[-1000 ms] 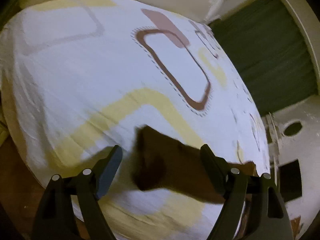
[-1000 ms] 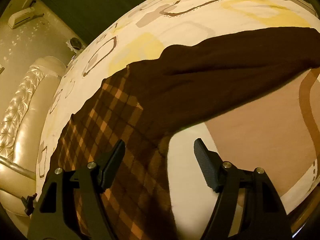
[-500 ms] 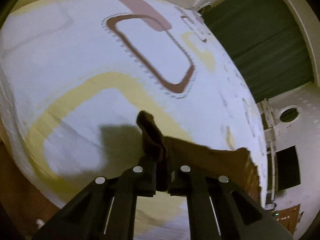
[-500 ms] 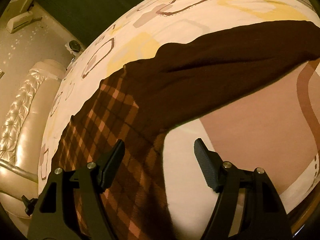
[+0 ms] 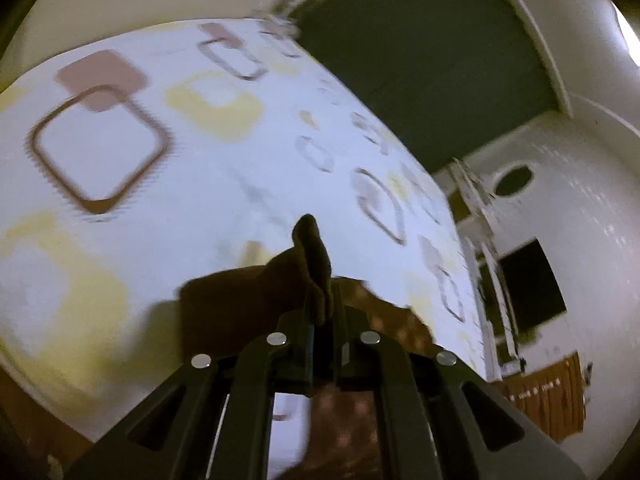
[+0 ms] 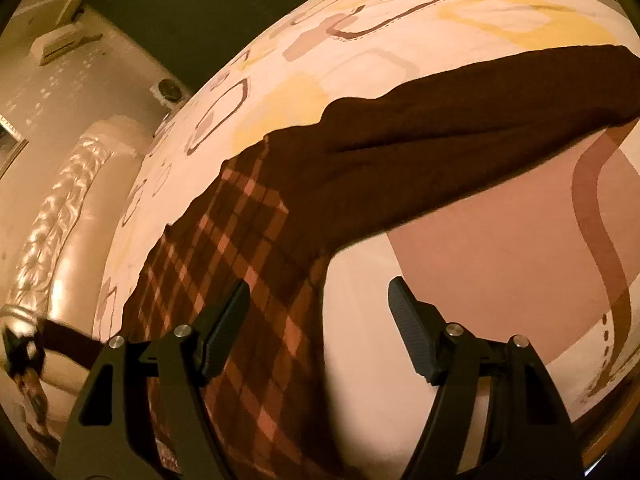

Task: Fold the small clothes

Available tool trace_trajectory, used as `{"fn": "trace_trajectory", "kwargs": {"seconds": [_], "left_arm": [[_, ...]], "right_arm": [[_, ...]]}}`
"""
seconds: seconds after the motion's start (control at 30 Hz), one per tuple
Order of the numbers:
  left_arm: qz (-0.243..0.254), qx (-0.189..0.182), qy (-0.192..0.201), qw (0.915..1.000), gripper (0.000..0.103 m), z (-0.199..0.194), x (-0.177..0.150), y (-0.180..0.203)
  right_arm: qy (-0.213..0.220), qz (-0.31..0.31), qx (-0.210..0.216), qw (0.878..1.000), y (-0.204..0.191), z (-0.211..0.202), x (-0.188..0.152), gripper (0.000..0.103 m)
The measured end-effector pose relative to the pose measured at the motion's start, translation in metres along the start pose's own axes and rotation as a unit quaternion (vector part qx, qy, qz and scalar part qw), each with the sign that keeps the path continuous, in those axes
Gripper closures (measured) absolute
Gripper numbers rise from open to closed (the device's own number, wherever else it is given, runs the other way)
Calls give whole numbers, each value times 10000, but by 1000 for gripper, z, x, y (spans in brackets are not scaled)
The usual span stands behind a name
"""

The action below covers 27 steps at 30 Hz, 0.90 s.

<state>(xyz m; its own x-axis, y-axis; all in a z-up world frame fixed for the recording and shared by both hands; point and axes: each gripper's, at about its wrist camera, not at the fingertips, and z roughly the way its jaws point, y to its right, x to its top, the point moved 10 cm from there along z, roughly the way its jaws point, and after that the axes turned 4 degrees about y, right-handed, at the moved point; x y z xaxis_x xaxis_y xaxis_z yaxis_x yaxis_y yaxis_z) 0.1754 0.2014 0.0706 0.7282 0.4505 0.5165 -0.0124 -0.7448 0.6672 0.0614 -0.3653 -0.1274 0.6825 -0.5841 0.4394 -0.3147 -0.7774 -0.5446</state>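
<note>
Left gripper [image 5: 322,312] pinches the dark knit sleeve [image 5: 310,256].

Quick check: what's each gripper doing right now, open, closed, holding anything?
Left gripper: closed, pinching a fold of the brown garment.
Right gripper: open, holding nothing, above the garment's plaid part.

Matt, soft brown knit on the sweater [image 6: 460,120], its plaid body [image 6: 240,248] just as dull. Bedsheet [image 6: 500,240] is smooth printed cloth. Headboard [image 6: 56,216] gleams, glossy and tufted. Right gripper [image 6: 320,320]: matt black plastic, ribbed pads [image 6: 404,312].
</note>
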Motion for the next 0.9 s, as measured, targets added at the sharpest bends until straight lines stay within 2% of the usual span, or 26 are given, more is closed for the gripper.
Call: {"fn": "trace_trajectory", "kwargs": {"seconds": [0.13,0.27,0.37,0.57,0.67,0.9], "left_arm": [[329,-322,-212,9987,97,40,-21,85],[681,-338,-465,9960,97,90,-51,149],[906,-290,-752,9926,97,139,-87,190],[1171,-288,-1312,9840,97,205,-158,236],[1464,-207,-1580,9763,97,236,-200,255],[1871,51,-1928,9632,97,286,-264,271]], "right_arm": [[-91,-115,96,9998,-1,-6,-4,32],[-121,-140,230,9996,-2,-11,-5,32],[-81,-11,333,9994,-1,-14,-4,31],[-140,90,404,9990,1,-11,-7,32],[-179,120,409,9989,4,-8,-9,32],[-240,257,419,9985,13,-4,-12,31]]}}
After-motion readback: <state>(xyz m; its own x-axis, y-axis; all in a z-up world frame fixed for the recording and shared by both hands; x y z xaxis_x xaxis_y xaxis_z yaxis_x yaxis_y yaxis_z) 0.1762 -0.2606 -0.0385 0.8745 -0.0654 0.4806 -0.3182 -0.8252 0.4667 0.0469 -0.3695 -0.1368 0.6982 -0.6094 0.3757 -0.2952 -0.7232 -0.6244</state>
